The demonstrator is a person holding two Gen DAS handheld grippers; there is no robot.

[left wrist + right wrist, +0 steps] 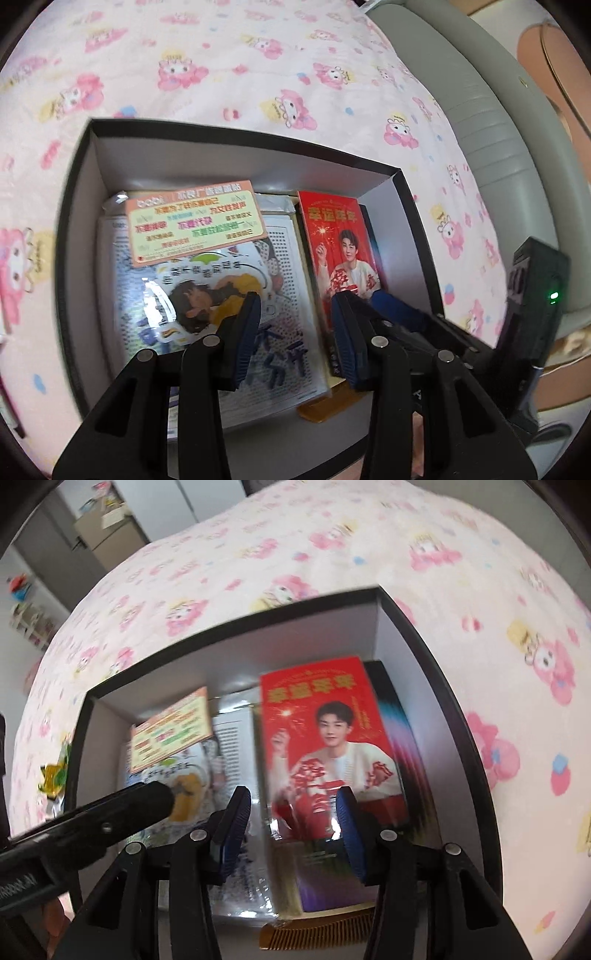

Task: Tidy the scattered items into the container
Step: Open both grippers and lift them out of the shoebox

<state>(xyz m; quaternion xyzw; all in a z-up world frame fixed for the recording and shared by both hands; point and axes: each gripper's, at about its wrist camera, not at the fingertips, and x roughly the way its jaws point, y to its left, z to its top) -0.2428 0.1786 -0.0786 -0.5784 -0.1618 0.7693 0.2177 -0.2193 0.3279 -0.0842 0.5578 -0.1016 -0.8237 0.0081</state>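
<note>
Both tools, left tool and right tool, hang wide and empty over the box at frame centre. Red card lies inside. Risk: descending fingers snag stacked cards, flicking them onto the bed.

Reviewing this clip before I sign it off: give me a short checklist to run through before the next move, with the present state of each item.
1. Left gripper open and empty: ok.
2. Right gripper open and empty: ok.
3. Red card lies inside the black box: ok.
4. Peach sticker sheet lies on the stack in the box: ok.
5. Comb inside the box, by its near wall: ok.
6. Yellow-green item on the bedsheet, outside the box: not ok.
</note>
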